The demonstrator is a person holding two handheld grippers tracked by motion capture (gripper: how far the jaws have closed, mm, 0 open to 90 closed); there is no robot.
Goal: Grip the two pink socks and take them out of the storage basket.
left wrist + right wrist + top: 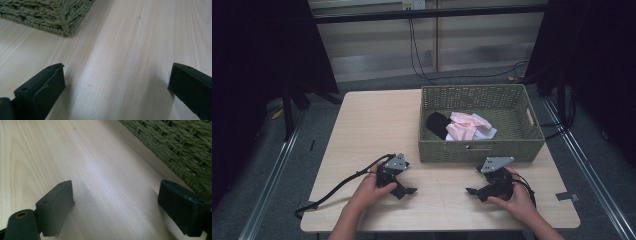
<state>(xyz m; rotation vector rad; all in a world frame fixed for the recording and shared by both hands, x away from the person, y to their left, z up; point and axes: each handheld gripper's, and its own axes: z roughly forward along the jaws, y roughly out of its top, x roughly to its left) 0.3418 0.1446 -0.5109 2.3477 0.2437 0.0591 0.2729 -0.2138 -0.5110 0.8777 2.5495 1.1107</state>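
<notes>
Pale wood runs under everything — the table (377, 130) is the largest thing before me, and most of its near half lies bare. On its far right stands the woven green basket (482, 152), its front wall just beyond my two grippers. Inside it lie the clothes: a pink cloth (462, 127) crumpled near the middle, a black piece (438, 123) touching it on the left, and a pale bluish-white piece (486, 132) at its right edge.

I judge this to be the very start of the work — nothing is held, and both my hands rest low on the table in front of the basket. My next move, as I read it, is to lift a gripper over the basket's front wall and come down on a piece of cloth; the pink one lies uppermost and nearest the middle. That calls for a rise first, since the wall stands between jaws and cloth, then a pinch on a raised fold rather than a flat patch.

My left gripper (408, 190) sits left of the basket's near corner, jaws pointing right towards the other, spread wide with bare wood between them. My right gripper (473, 190) sits before the basket's right half, jaws pointing left, likewise wide apart and empty. Both forearms come in from the near edge, wrists low, hands wrapped round the gripper bodies.
</notes>
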